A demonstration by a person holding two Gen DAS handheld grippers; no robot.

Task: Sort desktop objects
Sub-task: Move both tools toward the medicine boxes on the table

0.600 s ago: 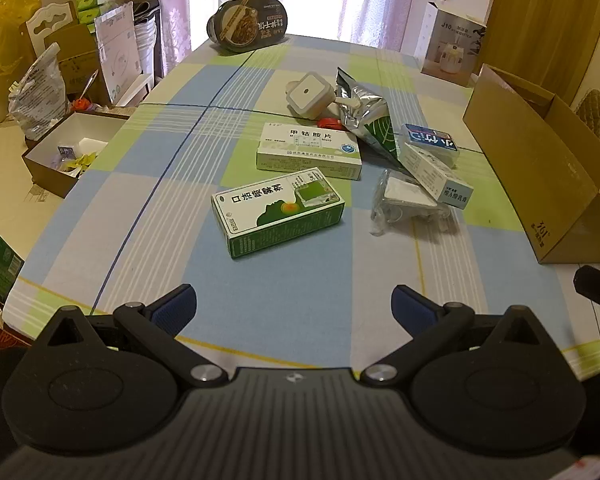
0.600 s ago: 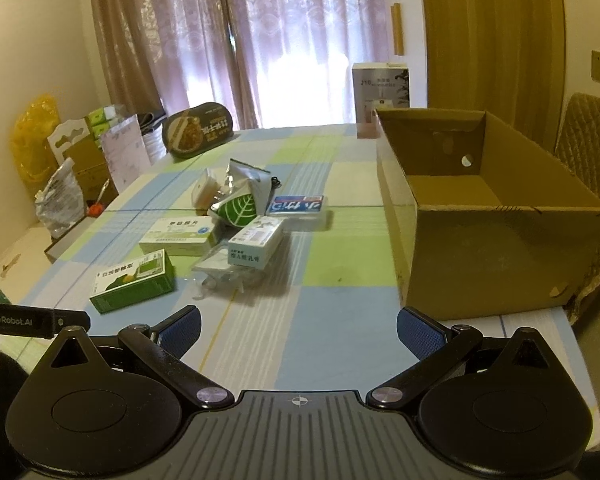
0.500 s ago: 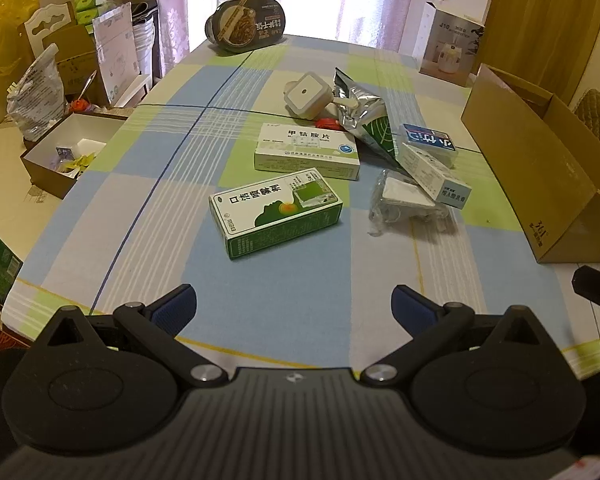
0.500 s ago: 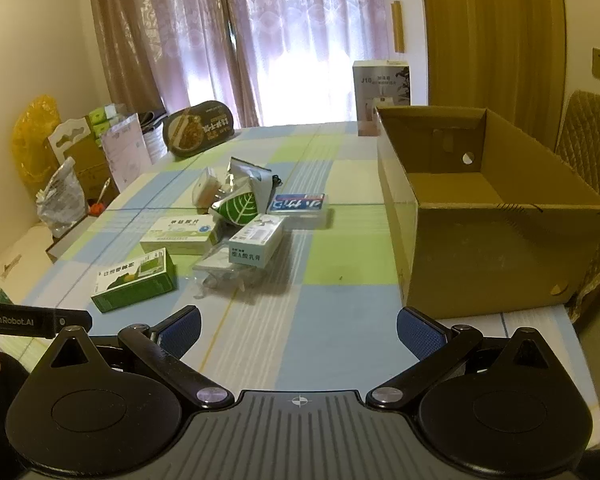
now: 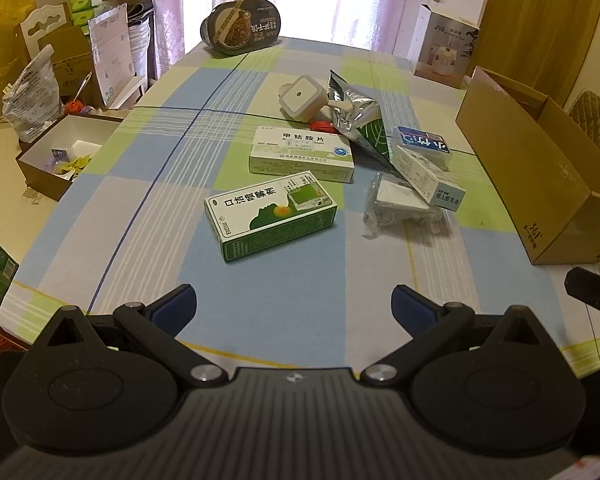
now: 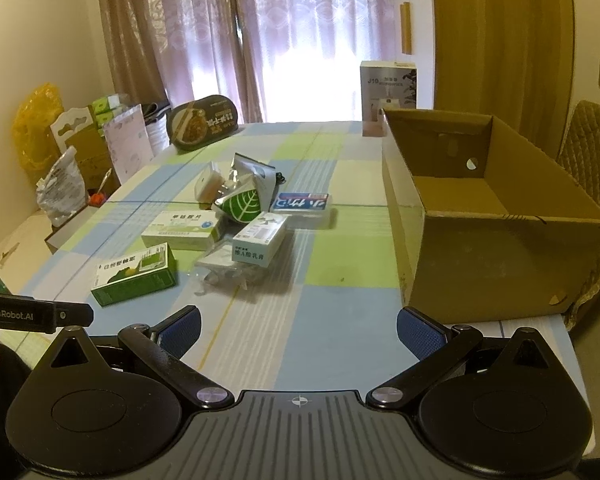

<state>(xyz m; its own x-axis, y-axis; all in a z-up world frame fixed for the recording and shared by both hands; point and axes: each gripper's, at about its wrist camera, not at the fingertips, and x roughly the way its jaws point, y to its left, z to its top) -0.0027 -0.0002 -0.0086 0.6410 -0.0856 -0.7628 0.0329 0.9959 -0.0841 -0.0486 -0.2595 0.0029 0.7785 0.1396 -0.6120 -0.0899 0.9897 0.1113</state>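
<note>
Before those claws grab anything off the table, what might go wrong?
1. The small white box rests partly on a clear plastic packet and against the foil bag; lifting one may drag the others.
2. The packet looks thin and flat, so the fingers might slip on it.
3. The cardboard box sits near the table's edge, so a bump could push it off.
Both the left gripper and right gripper are open and empty.

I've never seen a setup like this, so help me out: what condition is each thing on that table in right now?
left gripper: open, holding nothing
right gripper: open, holding nothing
cardboard box: open-topped, looks empty
green box: closed, lying flat
white box: closed, lying flat
foil bag: torn open
</note>
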